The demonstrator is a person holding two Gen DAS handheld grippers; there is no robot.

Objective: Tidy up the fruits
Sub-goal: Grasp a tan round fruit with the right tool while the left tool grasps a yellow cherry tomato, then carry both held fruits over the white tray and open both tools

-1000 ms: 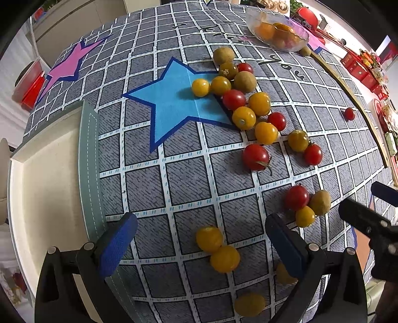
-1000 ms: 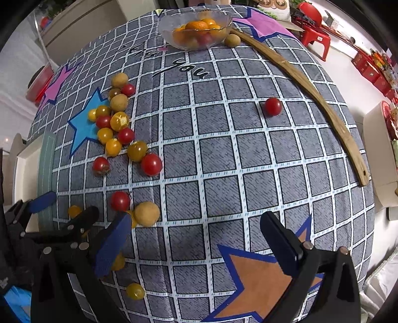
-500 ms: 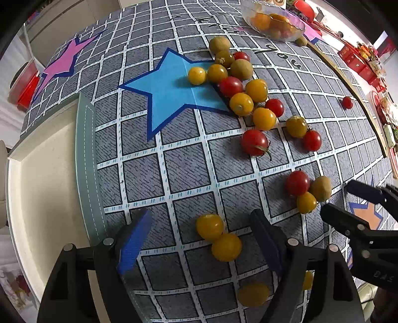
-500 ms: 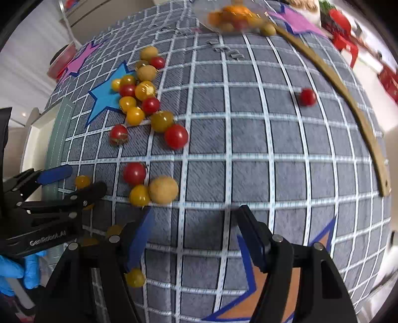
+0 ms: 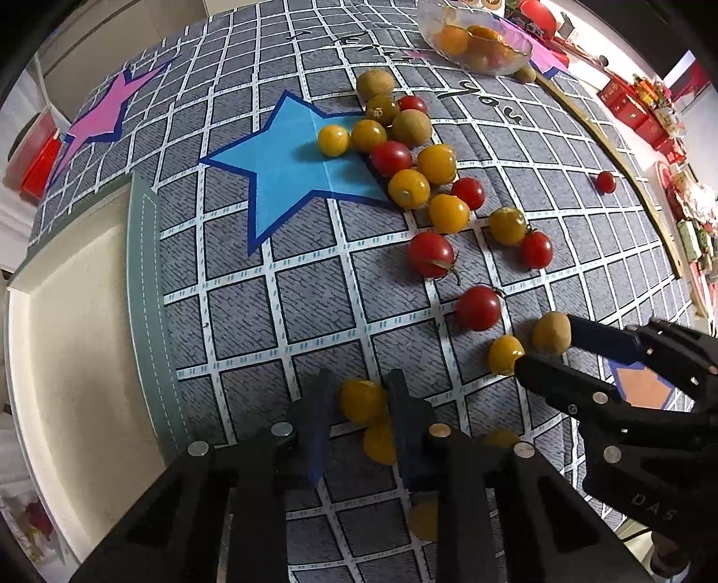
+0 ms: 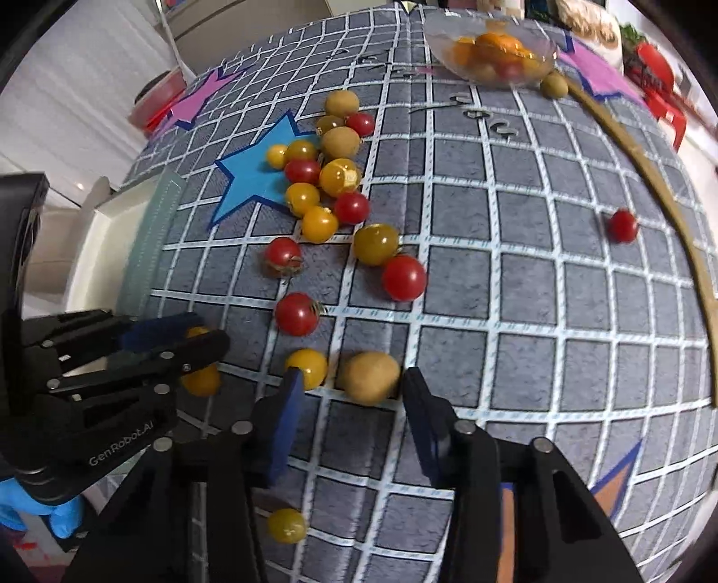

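Both tools have just been closing, each on a fruit near the front edge of the tabletop (image 5: 314, 309), which wears a grey checked cloth with coloured stars. The left tool (image 5: 356, 403) had its jaws spread wide a second ago; now its blue pads press on either side of a yellow cherry tomato (image 5: 361, 400), so it grips that fruit, with a second yellow tomato (image 5: 379, 441) lying just behind it, close to the pads. The right tool (image 6: 348, 394) has also drawn in from wide open and shifted toward the brown round fruit (image 6: 369, 377), perhaps a longan. That fruit now sits between its pads, and the right pad seems to meet it, but a gap shows on the left side, so I judge this tool not yet clamped. A yellow tomato (image 6: 307, 367) lies just beside its left pad and could be nudged or caught.

The rest of the fruit stays scattered: a cluster of red and yellow tomatoes and brown fruits by the blue star (image 5: 287, 175), and one lone red tomato (image 6: 623, 225) near the right edge. The glass bowl (image 5: 475, 42) at the far edge already holds fruit, and seems the likely destination once both picks are lifted.
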